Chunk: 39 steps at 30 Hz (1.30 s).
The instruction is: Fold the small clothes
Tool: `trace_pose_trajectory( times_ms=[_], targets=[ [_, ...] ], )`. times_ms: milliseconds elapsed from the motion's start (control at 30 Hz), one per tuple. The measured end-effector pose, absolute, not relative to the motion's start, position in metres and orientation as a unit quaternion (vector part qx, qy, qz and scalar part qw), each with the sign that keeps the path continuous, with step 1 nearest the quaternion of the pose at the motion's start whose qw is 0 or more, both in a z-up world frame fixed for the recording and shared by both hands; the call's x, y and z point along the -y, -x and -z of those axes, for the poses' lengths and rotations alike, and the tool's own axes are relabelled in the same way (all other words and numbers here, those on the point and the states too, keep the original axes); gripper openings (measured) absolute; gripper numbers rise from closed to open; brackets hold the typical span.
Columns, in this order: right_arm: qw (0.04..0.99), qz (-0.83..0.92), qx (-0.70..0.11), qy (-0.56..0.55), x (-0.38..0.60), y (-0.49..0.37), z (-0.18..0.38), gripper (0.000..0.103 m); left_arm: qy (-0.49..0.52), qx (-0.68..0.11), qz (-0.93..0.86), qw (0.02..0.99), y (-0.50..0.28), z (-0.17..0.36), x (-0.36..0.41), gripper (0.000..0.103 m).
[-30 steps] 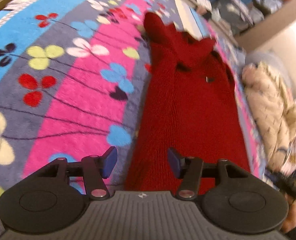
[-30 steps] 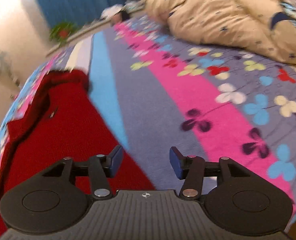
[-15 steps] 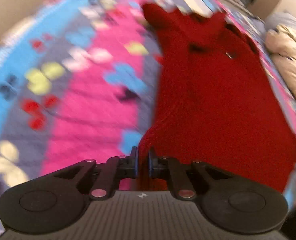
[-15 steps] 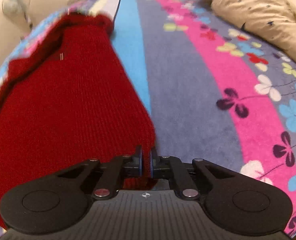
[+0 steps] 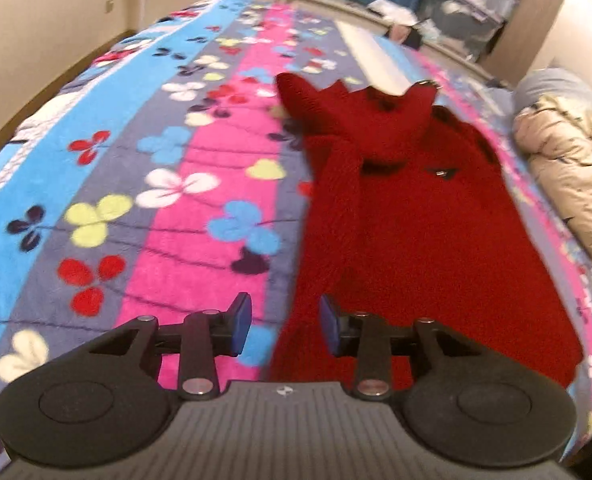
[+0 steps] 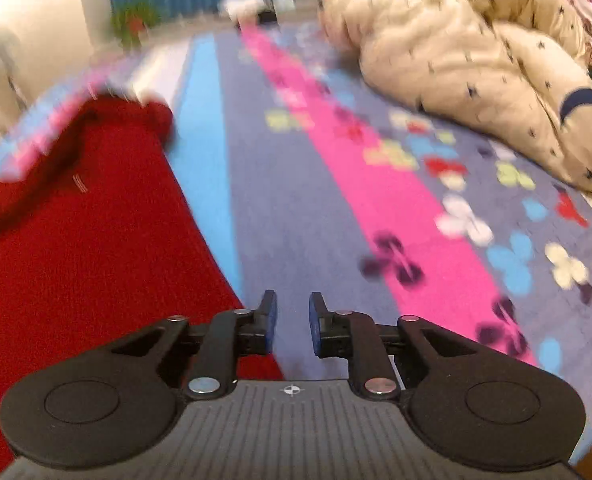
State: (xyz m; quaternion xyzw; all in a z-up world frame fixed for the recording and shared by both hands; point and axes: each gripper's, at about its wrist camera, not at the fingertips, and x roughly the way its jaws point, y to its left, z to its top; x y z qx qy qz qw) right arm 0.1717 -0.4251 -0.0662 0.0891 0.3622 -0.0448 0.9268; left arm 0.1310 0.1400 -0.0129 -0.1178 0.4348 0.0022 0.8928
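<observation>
The left gripper hovered over the near left corner of the red knitted sweater, its jaws spreading, with the hem's edge showing in the gap but neither pad pressing it. The right gripper sat just beyond the sweater's near right corner, jaws also parting, only the striped floral blanket between them. From both, the sweater lay flat, its long axis running straight away, hem nearest and sleeves farthest. Each hand was about equally close to its own corner. A beige quilted jacket was heaped farther right.
</observation>
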Motion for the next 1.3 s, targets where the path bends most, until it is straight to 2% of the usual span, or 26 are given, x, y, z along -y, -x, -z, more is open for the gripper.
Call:
trace_pose_trajectory(
  times_ms=[133,200,333,467,533,600,733,933,1233,1267,1300],
  targets=[
    [0.933,-0.046,-0.347,-0.086,0.401,-0.167,0.061,0.051,0.100,-0.452,0.022,0.886,-0.135,0.016,-0.126,0.042],
    [0.927,-0.090,-0.359,-0.062,0.384,-0.167,0.064,0.051,0.084,-0.457,0.031,0.885,-0.136,0.019,-0.119,0.042],
    [0.915,-0.122,-0.385,0.003,0.351,-0.169,0.070,0.051,0.066,-0.461,0.041,0.884,-0.139,0.025,-0.111,0.051],
    [0.911,-0.124,-0.393,0.006,0.341,-0.171,0.068,0.051,0.064,-0.458,0.036,0.886,-0.141,0.028,-0.114,0.058],
    [0.914,-0.118,-0.387,-0.006,0.340,-0.173,0.066,0.051,0.063,-0.455,0.023,0.888,-0.142,0.027,-0.116,0.071],
    [0.922,-0.107,-0.371,-0.015,0.341,-0.174,0.063,0.051,0.055,-0.449,-0.003,0.892,-0.143,0.026,-0.118,0.080],
    [0.942,-0.076,-0.325,-0.038,0.344,-0.183,0.053,0.052,0.044,-0.422,-0.041,0.905,-0.143,0.021,-0.120,0.081],
    [0.948,-0.059,-0.298,-0.098,0.347,-0.206,0.039,0.052,0.000,-0.326,-0.086,0.941,-0.137,0.003,-0.109,0.084],
    [0.942,-0.043,-0.292,-0.159,0.326,-0.258,0.037,0.051,-0.018,-0.308,-0.121,0.944,-0.174,-0.010,-0.072,0.084],
    [0.941,-0.042,-0.296,-0.159,0.322,-0.265,0.038,0.050,-0.013,-0.313,-0.117,0.943,-0.184,-0.011,-0.066,0.084],
    [0.940,-0.037,-0.300,-0.157,0.319,-0.273,0.039,0.039,-0.011,-0.317,-0.109,0.942,-0.194,-0.011,-0.057,0.084]
  ],
)
